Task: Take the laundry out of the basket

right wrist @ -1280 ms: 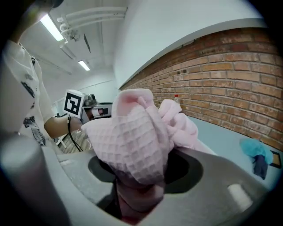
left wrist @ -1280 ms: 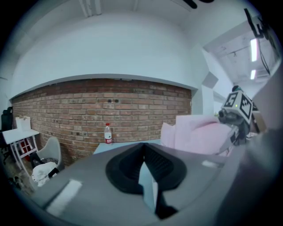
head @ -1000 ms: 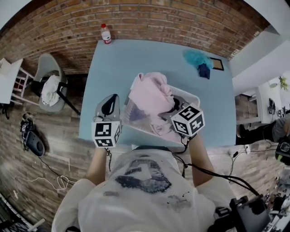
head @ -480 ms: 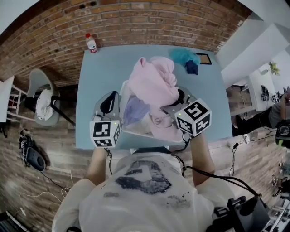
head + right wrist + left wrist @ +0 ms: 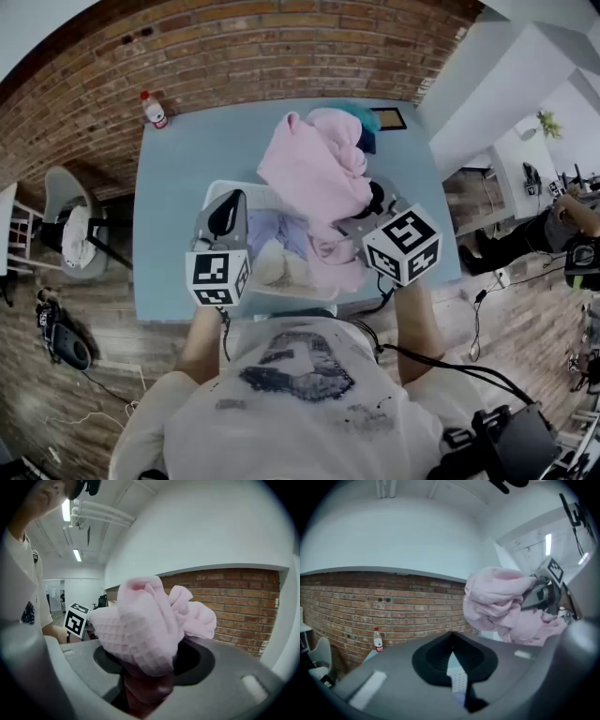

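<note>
no readable text, no legible labels

A pink waffle-knit garment (image 5: 314, 173) – bunched, lifted clear – hangs clamped in the right gripper (image 5: 145, 686) over the white basket (image 5: 246, 187), where lilac (image 5: 272, 230) and cream (image 5: 272, 264) pieces lie.

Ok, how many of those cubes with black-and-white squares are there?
2. The left cube sits on the left hand-held gripper; the right cube sits on the right hand-held gripper, which grips pink laundry. None seems hidden.
</note>
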`<state>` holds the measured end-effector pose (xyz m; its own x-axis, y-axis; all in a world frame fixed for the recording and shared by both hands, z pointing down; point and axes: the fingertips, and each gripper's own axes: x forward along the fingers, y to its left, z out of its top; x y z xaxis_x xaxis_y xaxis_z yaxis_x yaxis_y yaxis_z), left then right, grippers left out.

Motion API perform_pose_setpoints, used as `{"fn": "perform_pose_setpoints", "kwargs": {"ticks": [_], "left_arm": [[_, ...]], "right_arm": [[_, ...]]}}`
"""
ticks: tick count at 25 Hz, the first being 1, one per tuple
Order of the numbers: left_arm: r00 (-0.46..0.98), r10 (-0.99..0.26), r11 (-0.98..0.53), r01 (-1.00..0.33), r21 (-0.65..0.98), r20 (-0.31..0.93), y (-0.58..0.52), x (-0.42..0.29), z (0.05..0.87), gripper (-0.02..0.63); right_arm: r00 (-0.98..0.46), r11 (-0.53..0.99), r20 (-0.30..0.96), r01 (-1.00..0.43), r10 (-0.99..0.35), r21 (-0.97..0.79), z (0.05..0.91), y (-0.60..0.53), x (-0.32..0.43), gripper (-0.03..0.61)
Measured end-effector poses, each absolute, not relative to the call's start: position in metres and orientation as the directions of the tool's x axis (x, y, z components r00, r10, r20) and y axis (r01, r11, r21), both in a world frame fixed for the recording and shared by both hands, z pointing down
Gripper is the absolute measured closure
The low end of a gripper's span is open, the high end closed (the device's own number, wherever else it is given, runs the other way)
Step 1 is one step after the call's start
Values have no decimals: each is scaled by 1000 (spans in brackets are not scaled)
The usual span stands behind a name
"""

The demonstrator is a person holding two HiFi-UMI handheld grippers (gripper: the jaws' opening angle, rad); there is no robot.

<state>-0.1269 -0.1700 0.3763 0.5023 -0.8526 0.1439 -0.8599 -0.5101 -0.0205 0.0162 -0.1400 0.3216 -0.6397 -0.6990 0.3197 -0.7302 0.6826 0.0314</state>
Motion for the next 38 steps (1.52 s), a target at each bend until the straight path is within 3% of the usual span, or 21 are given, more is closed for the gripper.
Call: {"fn": "perform_pose_setpoints", "kwargs": {"ticks": [23, 38], "left_arm": [[589, -785, -600, -800, 1, 191, -164, 97, 406, 623], [582, -767, -602, -799, 12, 271, -160, 149, 455, 623]], "right_arm": [[-513, 566, 382, -824, -769, 31, 371, -125, 247, 327], [-414, 504, 534, -863, -737, 27, 500, -128, 317, 327]]}}
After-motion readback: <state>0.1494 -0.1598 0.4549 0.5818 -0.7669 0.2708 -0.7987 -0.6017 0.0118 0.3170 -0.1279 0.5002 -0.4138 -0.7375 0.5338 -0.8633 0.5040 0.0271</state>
